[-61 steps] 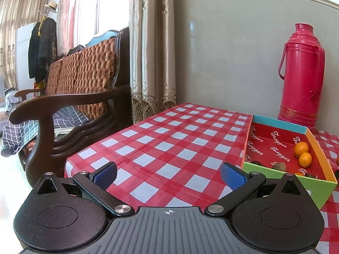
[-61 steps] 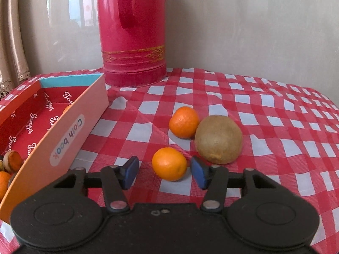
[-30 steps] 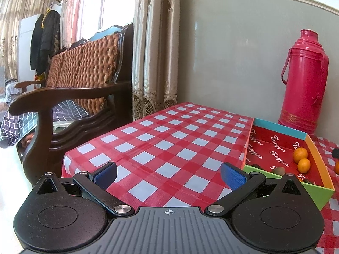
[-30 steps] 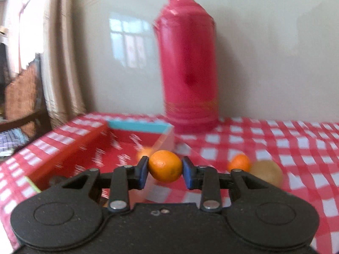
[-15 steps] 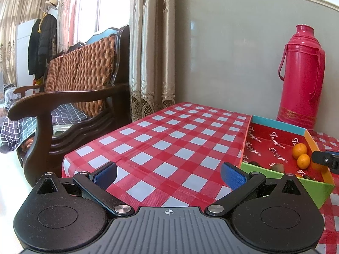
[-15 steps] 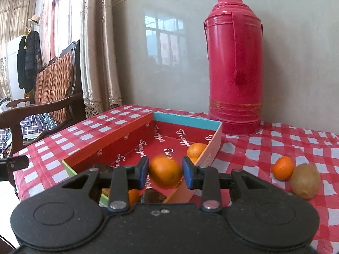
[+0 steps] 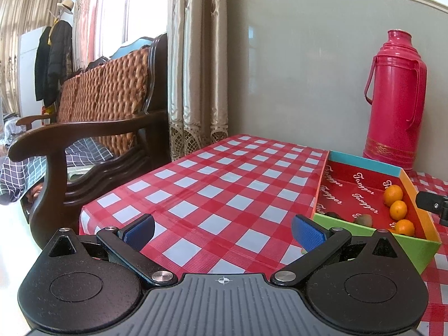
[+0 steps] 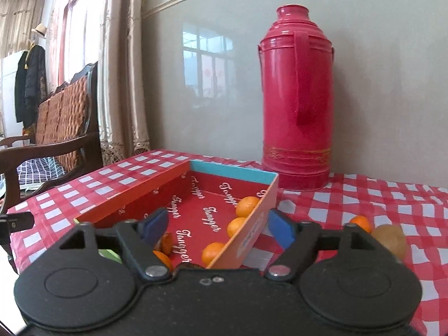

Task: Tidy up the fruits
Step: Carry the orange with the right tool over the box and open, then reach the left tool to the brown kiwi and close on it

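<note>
Your right tool [image 8: 217, 228], jaws apart and empty, straddles the box [image 8: 253, 221] wall at lower centre; pulling back could snag it.

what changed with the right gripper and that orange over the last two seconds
The right gripper closed on an orange beside the kiwi, carried it left over the box and opened; the dropped orange now lies inside with the others. One orange and the kiwi stayed on the tablecloth. The left gripper stayed open and empty, and the thermos did not move.
</note>
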The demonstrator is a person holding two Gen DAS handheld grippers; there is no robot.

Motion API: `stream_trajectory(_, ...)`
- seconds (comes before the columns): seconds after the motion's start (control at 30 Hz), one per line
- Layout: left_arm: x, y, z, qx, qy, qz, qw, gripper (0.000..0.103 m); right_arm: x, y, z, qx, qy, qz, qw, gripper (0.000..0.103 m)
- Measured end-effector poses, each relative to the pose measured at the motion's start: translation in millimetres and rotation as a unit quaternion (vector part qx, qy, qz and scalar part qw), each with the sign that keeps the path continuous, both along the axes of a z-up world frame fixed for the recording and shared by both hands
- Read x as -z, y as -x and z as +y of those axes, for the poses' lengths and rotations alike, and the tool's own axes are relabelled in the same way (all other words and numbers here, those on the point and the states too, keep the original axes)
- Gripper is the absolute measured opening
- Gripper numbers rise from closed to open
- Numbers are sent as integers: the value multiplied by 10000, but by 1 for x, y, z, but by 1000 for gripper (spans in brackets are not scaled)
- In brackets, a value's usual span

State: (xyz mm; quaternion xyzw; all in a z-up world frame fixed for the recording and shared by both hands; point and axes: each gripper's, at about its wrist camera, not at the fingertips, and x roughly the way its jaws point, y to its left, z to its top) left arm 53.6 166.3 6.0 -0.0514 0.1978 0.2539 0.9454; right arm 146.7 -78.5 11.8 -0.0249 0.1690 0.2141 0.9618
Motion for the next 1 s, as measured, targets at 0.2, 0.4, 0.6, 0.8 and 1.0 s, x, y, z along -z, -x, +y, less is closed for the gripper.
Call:
stream_trajectory(0.2,0,-2,-7,62,-35,16,10000,103,-1,1,-11,347,28,-5,9994,90)
stream_trajectory(0.4,-2,-4,-18,163,-90,9,9998,103,1,2,-26,983,277,-31,9948,96)
stream_trajectory(0.6,-4,-8,-40,389,-133,-31,9991,103,6,2,-55,1651,360,134,9855,96)
stream_trajectory(0.8,-5,-16,-74,777,-319,-71,9964,103,7,11,-96,2398,307,109,9703,97)
stream_trajectory(1.0,-7,-25,-114,1234,-402,-87,9915,103,7,27,-139,3157,285,84,9484,97)
